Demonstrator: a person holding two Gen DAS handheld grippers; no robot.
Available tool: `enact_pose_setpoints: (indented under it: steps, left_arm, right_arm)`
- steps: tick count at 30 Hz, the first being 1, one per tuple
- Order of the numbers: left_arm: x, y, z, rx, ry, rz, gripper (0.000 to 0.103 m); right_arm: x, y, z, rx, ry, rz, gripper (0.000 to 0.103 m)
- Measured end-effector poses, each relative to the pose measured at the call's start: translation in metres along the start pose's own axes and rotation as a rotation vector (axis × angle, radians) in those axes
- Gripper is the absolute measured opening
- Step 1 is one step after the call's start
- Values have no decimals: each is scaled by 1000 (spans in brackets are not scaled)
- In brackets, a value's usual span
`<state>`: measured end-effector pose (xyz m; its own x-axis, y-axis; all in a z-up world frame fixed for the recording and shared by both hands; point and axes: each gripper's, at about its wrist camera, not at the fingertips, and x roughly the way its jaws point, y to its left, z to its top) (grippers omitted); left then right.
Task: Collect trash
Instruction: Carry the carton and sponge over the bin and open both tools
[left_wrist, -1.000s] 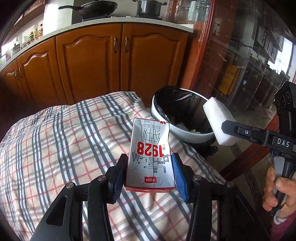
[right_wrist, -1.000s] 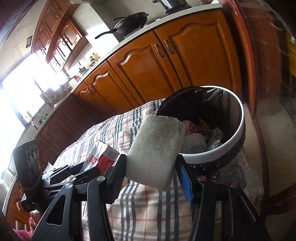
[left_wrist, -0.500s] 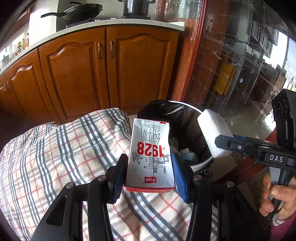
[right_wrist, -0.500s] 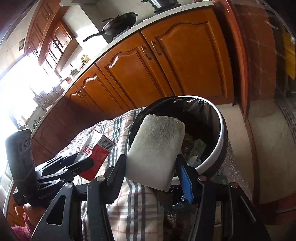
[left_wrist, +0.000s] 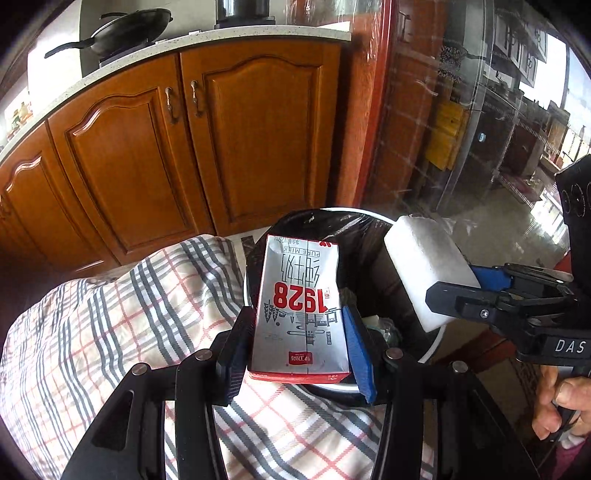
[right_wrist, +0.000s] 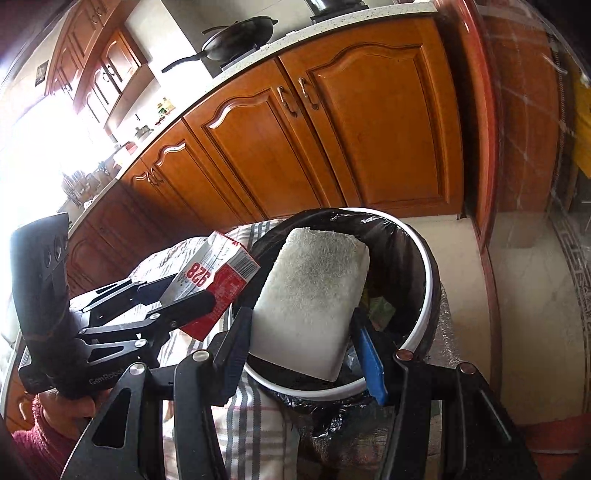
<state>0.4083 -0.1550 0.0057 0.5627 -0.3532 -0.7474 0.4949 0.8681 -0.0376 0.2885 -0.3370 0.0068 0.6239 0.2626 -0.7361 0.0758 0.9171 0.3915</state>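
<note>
Milk carton (left_wrist: 301, 306) sits clamped in the left claw (left_wrist: 299, 347), over the near rim of the trash bin (right_wrist: 424, 258); beside it, the right claw (right_wrist: 303, 332) clamps a sponge (right_wrist: 314, 295) above the bin's opening.

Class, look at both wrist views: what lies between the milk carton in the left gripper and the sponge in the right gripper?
Only the open mouth of the black-lined trash bin; the milk carton and sponge hang apart above it. The left wrist view shows this best.

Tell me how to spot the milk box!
Find the round white-rimmed trash bin lined with a black bag, beside the checked cloth. Two grippers hover there; the left gripper squeezes the milk carton. It is silver with big red numbers, unlike the plain white sponge.
</note>
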Motion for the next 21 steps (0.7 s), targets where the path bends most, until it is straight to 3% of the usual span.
enact_pose_setpoints:
  steps: [21]
  left_arm:
    - [29, -5, 12, -6, 44, 12, 47]
  right_arm:
    - [20, -14, 7, 13, 68, -34, 56]
